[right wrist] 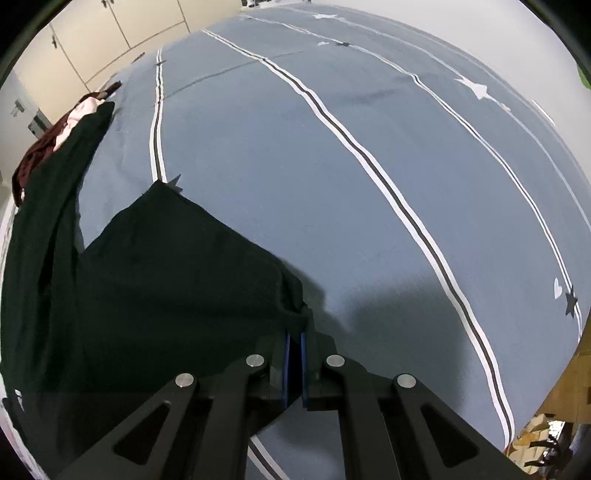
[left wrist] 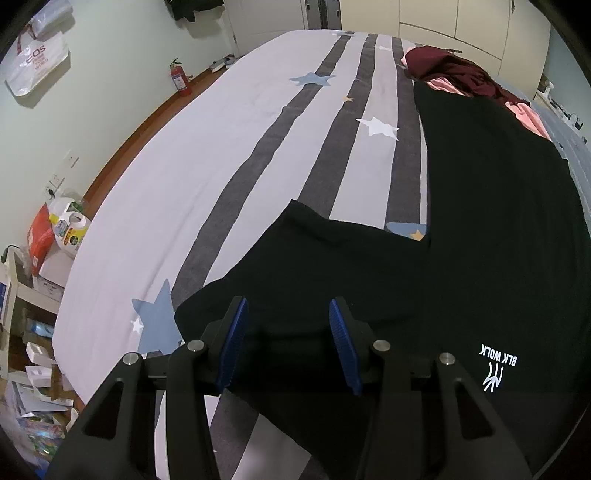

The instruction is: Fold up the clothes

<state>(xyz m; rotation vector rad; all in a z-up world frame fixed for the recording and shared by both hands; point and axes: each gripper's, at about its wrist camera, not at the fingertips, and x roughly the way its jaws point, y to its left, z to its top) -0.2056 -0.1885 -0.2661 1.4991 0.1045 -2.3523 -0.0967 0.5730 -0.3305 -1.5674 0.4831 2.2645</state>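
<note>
While the right tool point(right wrist: 294, 341) is clamped on the black T-shirt's point(right wrist: 155, 280) right sleeve, its body stretches far-left, under the left tool point(left wrist: 288, 339), jaws apart.

A bed point(left wrist: 155, 177) fills the room, its cover pale with grey stripes and stars on one side, blue-grey point(right wrist: 332, 184) with thin lines on the other. Cream wardrobe doors point(left wrist: 443, 22) stand behind it. The pale green wall point(left wrist: 110, 74) carries a hanging bag point(left wrist: 35, 62), with a red extinguisher point(left wrist: 179, 79) on the wooden floor point(left wrist: 147, 122). Cluttered shelves point(left wrist: 29, 295) stand beside the bed.
</note>
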